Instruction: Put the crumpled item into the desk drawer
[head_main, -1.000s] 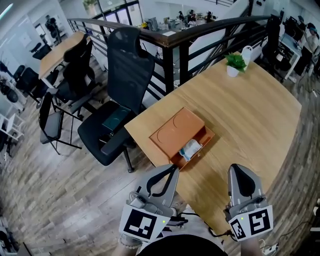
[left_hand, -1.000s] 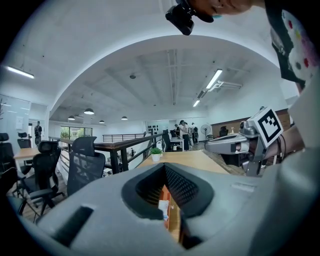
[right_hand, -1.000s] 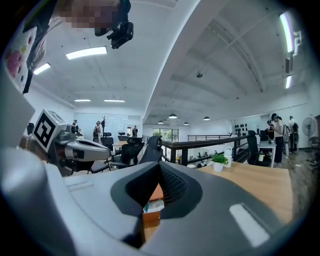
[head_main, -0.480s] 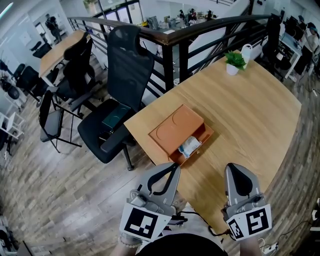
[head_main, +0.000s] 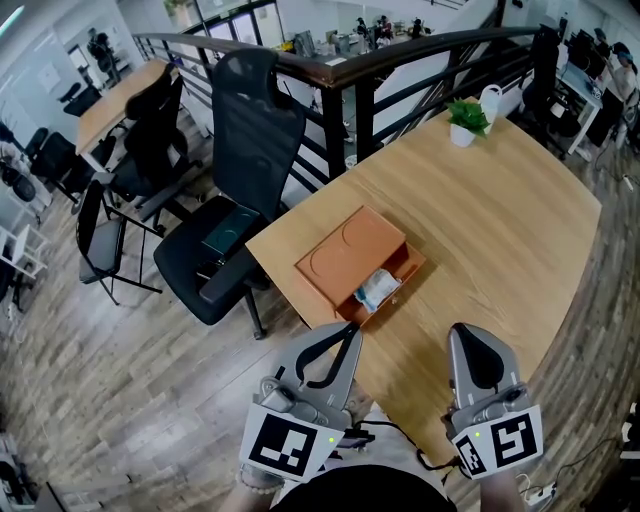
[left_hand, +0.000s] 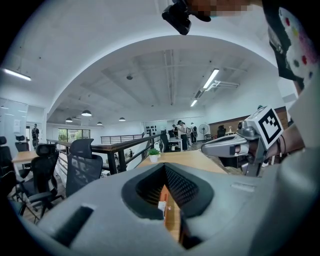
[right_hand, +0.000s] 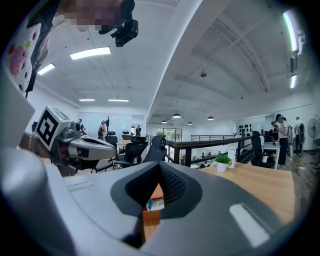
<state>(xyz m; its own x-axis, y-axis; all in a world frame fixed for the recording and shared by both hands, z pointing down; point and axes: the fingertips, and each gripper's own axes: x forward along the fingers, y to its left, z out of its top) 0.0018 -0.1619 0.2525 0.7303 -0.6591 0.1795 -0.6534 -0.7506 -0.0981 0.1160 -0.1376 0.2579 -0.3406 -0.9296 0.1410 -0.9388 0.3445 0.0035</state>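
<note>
Crumpled item (head_main: 377, 291) lies inside the open desk drawer (head_main: 408, 268); the placing step looks done.

Your left gripper (head_main: 345, 332) and right gripper (head_main: 468, 338) both have their jaws pressed together on nothing. You hold them side by side at the near edge of the tabletop (head_main: 500, 220), short of the drawer. Just ahead of the left one, the orange drawer box (head_main: 350, 252) sits by the tabletop's left edge, its drawer pulled out toward you with the pale wad resting in it. What is left, by my reading, is shutting the drawer. For that, set closed jaw tips squarely on the drawer front and push straight along its slide. The box may skid toward the far edge, so steady it with your other gripper. Check that the wad sits below the rim, or it could jam.
</note>
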